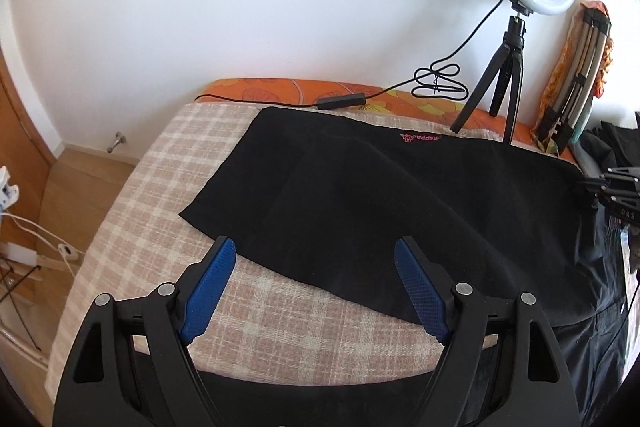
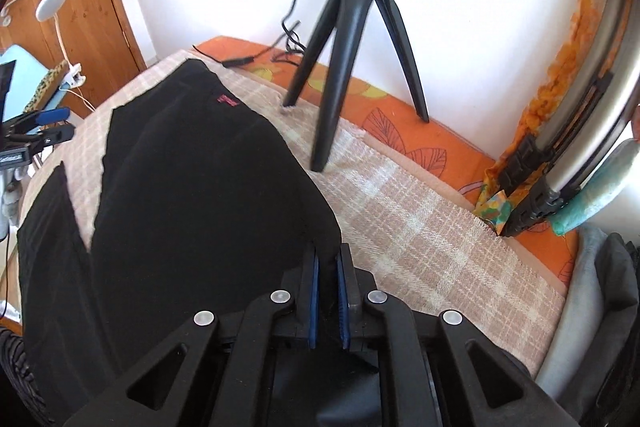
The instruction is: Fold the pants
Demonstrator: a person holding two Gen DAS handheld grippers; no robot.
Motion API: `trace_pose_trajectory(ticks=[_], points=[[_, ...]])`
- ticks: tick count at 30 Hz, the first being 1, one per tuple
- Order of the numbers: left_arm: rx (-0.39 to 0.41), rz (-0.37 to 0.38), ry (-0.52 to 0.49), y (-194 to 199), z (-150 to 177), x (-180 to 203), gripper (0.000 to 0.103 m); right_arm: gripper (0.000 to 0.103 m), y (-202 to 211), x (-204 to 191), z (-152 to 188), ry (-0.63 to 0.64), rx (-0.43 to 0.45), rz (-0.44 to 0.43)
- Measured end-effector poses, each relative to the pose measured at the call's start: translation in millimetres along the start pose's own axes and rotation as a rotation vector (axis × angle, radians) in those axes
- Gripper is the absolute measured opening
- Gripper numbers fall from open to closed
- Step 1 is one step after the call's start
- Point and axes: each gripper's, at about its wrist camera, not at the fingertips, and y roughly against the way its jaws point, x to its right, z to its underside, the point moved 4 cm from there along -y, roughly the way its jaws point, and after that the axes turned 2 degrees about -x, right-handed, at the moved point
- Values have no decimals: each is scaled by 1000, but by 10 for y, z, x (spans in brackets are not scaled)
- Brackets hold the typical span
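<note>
The left hand-held gripper (image 1: 314,251) hovers with its blue pads spread apart above the near edge of the black pants (image 1: 360,195), which lie flat on the plaid blanket (image 1: 132,227) covering the bed. The right hand-held gripper (image 2: 327,261) is clamped on a corner of the pants (image 2: 192,179), near the tripod (image 2: 352,39).

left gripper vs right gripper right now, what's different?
The left gripper is open, fingers wide apart; the right gripper is shut on the black pants. The left holds nothing, hovering over the pants' near edge above the checked blanket; the right pinches a corner. Both have blue pads.
</note>
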Motion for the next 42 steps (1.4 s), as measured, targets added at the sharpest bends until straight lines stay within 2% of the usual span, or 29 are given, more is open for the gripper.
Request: trace_pose_trajectory(ticks=[5, 8, 13, 16, 18, 23, 27, 30, 33, 34, 36, 37, 38, 40, 42], points=[[-8, 62, 81, 22, -97, -90, 82, 5, 529, -480, 148, 68, 86, 6], [-10, 107, 128, 34, -166, -131, 82, 5, 680, -866, 332, 140, 85, -8], [-37, 185, 183, -22, -231, -107, 83, 5, 680, -1402, 684, 218, 32, -59], [-95, 221, 190, -153, -217, 42, 83, 5, 600, -1597, 844, 275, 16, -41], [-136, 227, 181, -234, -216, 189, 83, 5, 567, -1639, 897, 262, 11, -45], [-173, 202, 117, -408, -281, 550, 83, 5, 546, -1708, 954, 290, 4, -20], [-218, 89, 71, -632, -323, 721, 83, 5, 558, -1731, 981, 296, 8, -19], [-254, 33, 95, -809, -323, 716, 83, 5, 567, -1740, 989, 296, 14, -19], [-254, 8, 193, -912, -350, 592, 82, 5, 575, -1746, 990, 301, 21, -16], [-249, 21, 224, -931, -356, 547, 80, 5, 582, -1748, 991, 304, 24, -14], [-229, 53, 274, -948, -368, 474, 55, 5, 599, -1738, 990, 302, 29, -14], [-220, 72, 293, -953, -365, 435, 30, 5, 610, -1729, 985, 300, 33, -13], [-214, 98, 309, -959, -358, 409, 11, 5, 620, -1720, 979, 299, 36, -10], [-192, 140, 327, -943, -336, 357, 6, 5, 638, -1707, 961, 297, 44, 0], [-157, 145, 311, -871, -336, 360, 4, 5, 662, -1706, 939, 292, 51, 10]])
